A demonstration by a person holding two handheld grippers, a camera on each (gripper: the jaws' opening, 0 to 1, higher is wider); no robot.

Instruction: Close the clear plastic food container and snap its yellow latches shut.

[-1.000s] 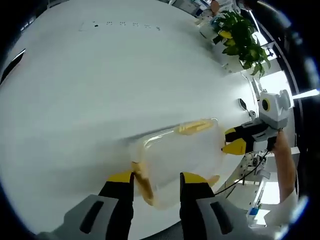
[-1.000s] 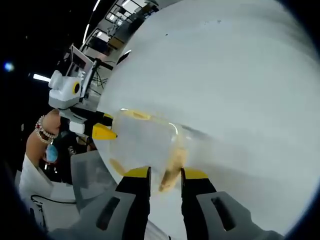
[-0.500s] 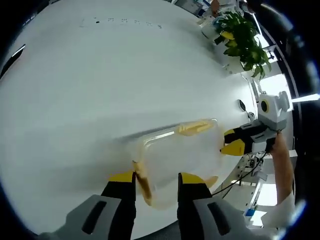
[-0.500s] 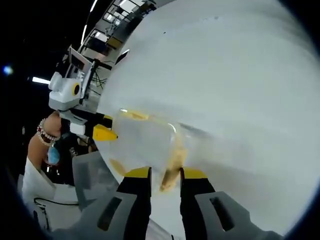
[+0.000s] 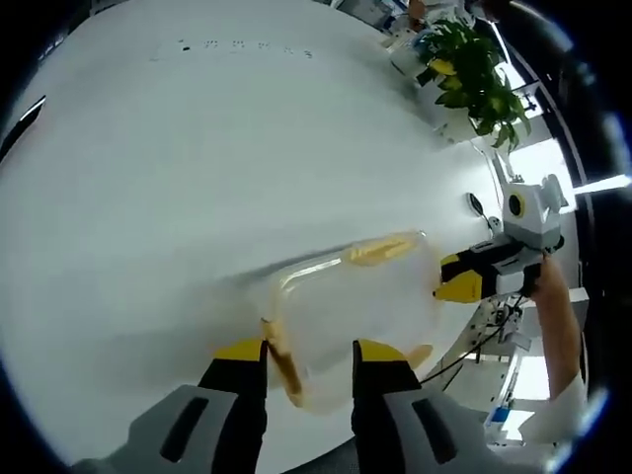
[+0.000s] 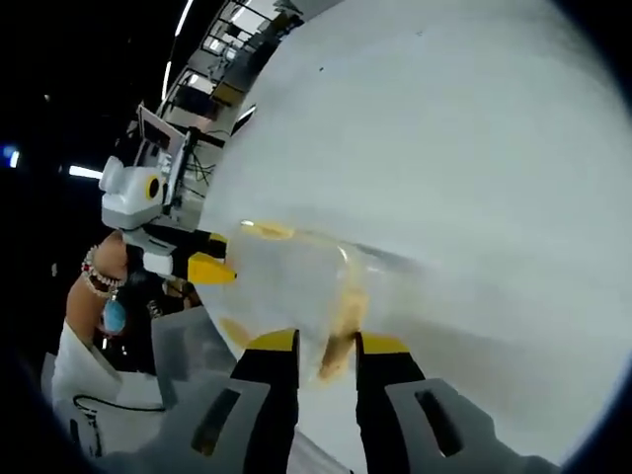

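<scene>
- A clear plastic food container with a lid on top (image 5: 351,316) sits on a big white round table (image 5: 197,158), close to the table's edge.
- In the left gripper view, the left gripper with yellow tips and grey arms (image 5: 301,354) comes up from the bottom. Its two jaws are a little way apart, and one short end of the box is between them.
- A yellow latch on that short end (image 5: 284,357) lies in the gap between the jaws, close to the left jaw's tip. I cannot tell if the jaws squeeze it or just touch it.
- Another yellow latch on the far long side (image 5: 380,251) lies flat against the box.
- In the same view, the right gripper with a yellow tip (image 5: 464,281) comes in from the right. Its tip is right at the other short end of the box.
- In the right gripper view, the right gripper (image 6: 324,343) has its jaws a little apart too. A yellow latch on the near end (image 6: 341,331) sits between its tips, touching or almost touching them.
- There the clear box (image 6: 291,286) reaches away from the jaws, and the left gripper's yellow tip (image 6: 209,269) sits at its far end.
- A person's wrist with a bead bracelet (image 6: 97,276) holds that gripper.
- A green leafy plant (image 5: 474,74) stands at the far side of the table.
</scene>
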